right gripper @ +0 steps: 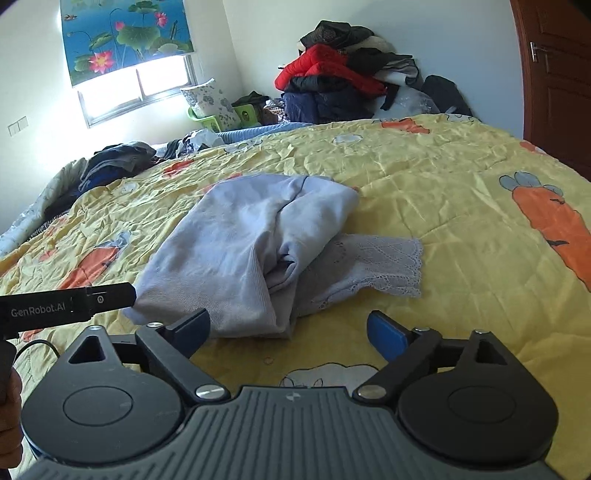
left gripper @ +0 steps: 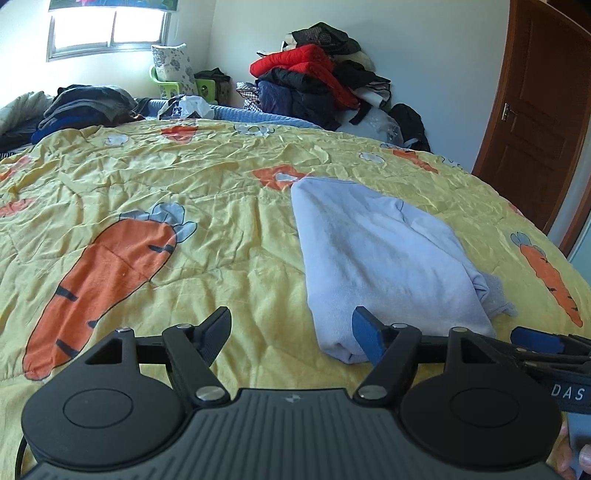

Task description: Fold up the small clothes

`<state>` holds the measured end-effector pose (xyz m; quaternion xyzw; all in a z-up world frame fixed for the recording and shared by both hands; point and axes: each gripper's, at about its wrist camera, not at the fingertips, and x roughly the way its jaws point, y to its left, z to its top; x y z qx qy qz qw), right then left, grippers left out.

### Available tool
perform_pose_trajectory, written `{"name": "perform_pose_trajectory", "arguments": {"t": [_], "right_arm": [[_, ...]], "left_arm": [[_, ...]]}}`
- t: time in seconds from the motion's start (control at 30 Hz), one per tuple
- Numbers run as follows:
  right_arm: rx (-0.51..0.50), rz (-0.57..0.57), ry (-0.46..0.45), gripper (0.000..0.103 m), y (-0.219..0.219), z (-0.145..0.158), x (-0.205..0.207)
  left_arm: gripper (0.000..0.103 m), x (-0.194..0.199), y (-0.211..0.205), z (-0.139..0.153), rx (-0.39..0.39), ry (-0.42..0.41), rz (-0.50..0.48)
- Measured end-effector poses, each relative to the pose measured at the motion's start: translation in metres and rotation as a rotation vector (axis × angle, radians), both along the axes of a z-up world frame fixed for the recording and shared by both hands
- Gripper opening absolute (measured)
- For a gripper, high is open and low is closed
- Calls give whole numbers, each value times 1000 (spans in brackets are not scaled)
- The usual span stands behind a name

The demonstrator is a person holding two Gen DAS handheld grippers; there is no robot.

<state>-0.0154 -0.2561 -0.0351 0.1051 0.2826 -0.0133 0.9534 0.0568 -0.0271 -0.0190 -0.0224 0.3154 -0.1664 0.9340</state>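
L gripper (left gripper: 291, 334) was spread wide, nothing between its fingers, hovering low over the quilt (left gripper: 147, 177) at the near edge of the garment (left gripper: 376, 251). Its right finger (left gripper: 364, 328) sat in front of the garment's near hem; can't tell if touching. R gripper (right gripper: 290, 332) was also spread wide & empty, its left finger (right gripper: 194, 326) right at the garment's near edge, its right finger (right gripper: 386, 332) over bare quilt.

Garment: pale blue-lilac, lying partly folded on the yellow carrot-print quilt on the bed, roughly mid-bed, nearer the camera side. In R view the main body was doubled over into a thick bundle w/ a lace-trimmed part (right gripper: 373, 262) sticking out flat to the right from under it. In L view same trim showed only as a small bit at the bundle's right.

R gripper's body showed at right edge of L view, just beside the garment; L gripper's body w/ "GenRobot.AI" lettering showed at left of R view, its tip by the garment's left corner.

Background: clothes pile (left gripper: 317, 74) w/ red jacket against far wall, darker pile (left gripper: 85, 103) at the bed's far left, floral pillow (left gripper: 173, 68) under the window (left gripper: 107, 31), wooden door (left gripper: 535, 110) at right.
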Motion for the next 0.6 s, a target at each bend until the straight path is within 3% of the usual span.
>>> {"name": "perform_pose_trajectory", "arguments": {"t": [0.47,0.6], "right_arm": [[-50,39,34,98,18,-4,-17],[-84,37,30,99,21,-9,-17]], "left_arm": [[75,-16,19,-10,32,17,53],[82,-20,25,-18,43,16,84]]}}
